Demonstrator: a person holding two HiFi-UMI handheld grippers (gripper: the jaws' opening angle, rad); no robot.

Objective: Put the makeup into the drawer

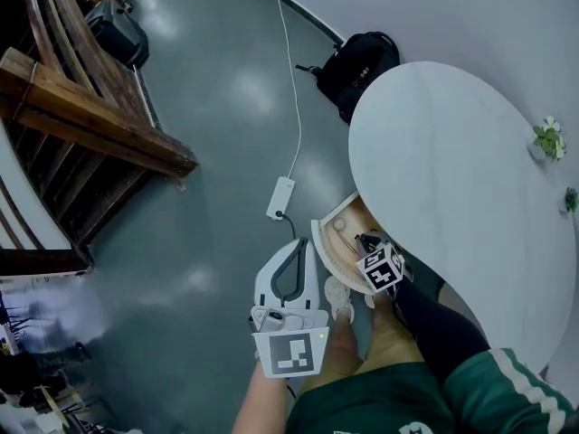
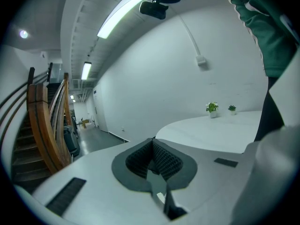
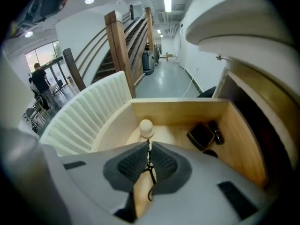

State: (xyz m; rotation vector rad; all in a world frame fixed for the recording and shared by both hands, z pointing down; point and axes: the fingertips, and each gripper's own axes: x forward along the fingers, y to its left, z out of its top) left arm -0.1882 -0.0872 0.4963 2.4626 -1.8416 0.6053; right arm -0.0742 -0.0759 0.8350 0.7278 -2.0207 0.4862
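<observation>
Under the white table (image 1: 452, 161) a wooden drawer (image 1: 326, 247) with a ribbed white front stands pulled out. My right gripper (image 1: 366, 242) points down into it. In the right gripper view its jaws (image 3: 148, 149) are shut, with a thin black cord pinched between the pads. A pale wooden makeup tool with a ball tip (image 3: 146, 128) runs beneath them over the drawer floor (image 3: 173, 135). A black compact (image 3: 201, 136) and a small black tube (image 3: 215, 131) lie in the drawer's right corner. My left gripper (image 1: 297, 245) hangs over the floor left of the drawer, shut (image 2: 152, 146) and empty.
A black backpack (image 1: 357, 66) lies on the floor beside the table, with a white power adapter (image 1: 280, 197) on a cable nearby. The person's shoe (image 1: 339, 298) is just below the drawer. Two small plants (image 1: 548, 139) stand on the table's far side. A wooden staircase (image 1: 90, 107) is at left.
</observation>
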